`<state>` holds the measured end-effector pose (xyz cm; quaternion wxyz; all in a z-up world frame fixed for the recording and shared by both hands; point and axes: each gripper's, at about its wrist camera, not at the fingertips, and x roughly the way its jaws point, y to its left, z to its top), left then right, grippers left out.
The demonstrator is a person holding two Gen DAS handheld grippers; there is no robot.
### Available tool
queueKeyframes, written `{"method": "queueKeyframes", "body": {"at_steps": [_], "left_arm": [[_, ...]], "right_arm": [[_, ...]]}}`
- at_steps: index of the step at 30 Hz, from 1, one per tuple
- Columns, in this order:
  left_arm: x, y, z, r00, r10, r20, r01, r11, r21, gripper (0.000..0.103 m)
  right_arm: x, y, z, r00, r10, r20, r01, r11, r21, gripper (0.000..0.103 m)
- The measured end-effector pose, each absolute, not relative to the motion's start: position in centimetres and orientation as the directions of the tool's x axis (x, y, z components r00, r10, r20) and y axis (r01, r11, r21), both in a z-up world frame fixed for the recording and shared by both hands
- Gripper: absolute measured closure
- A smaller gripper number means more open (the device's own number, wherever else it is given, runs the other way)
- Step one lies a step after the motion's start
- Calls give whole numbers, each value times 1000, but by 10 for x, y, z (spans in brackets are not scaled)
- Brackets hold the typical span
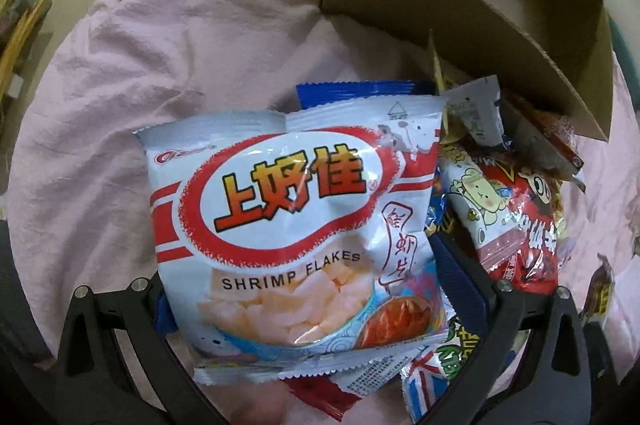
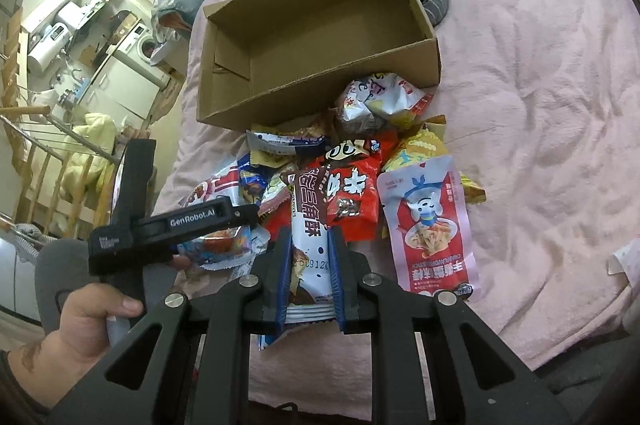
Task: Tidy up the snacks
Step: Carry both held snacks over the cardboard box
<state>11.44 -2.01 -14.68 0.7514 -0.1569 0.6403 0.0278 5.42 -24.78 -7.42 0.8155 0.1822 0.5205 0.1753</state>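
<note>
Snack packets heaped on a pink bedsheet (image 2: 540, 85) before an open brown cardboard box (image 2: 320, 25)

Right gripper (image 2: 308, 265) pinches a white-and-brown packet (image 2: 310, 245), its bottom edge hidden; left gripper (image 1: 316, 289) stands spread around a white shrimp-flakes bag (image 1: 288, 225) covering packets beneath.

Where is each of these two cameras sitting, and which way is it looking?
Left wrist view: sits on the left tool, looking steeply down at the shrimp flakes bag between its open fingers; only the black fingers show.
Right wrist view: sits on the right tool, looking down across the snack pile toward the cardboard box; it is shut on a white and brown packet, and the left hand shows too.
Shared: the box, the pile, the shrimp flakes bag, the pink blanket.
</note>
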Motion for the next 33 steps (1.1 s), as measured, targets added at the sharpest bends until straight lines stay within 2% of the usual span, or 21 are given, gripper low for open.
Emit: {"method": "queueKeyframes", "body": {"at_steps": [5,7,10,19,33], "left_arm": [[98,-24,-139,214,-167,-962,-232,948,-216,14],[90,-22,-131,235,-167,-958,-219,951,-220,23],[78,-21,-121,274,-164,-948,-213,951,-226,27],[57,-27,-65,395,-88,-914,-87,987,-133,28],[122,-37,-6,486,-98,-869,31,995,-95,28]], "right_arm": [[56,-248,-67,420,506,-753,-117,854,508,84],[55,-247,-65,426,513,-746,-128,850,511,84],[55,-246,-65,427,508,-748,-131,853,505,84],[54,-250,-59,463,495,-735,-125,858,498,84],[77,-262,-27,560,489,-668,-123,847,517,84]]}}
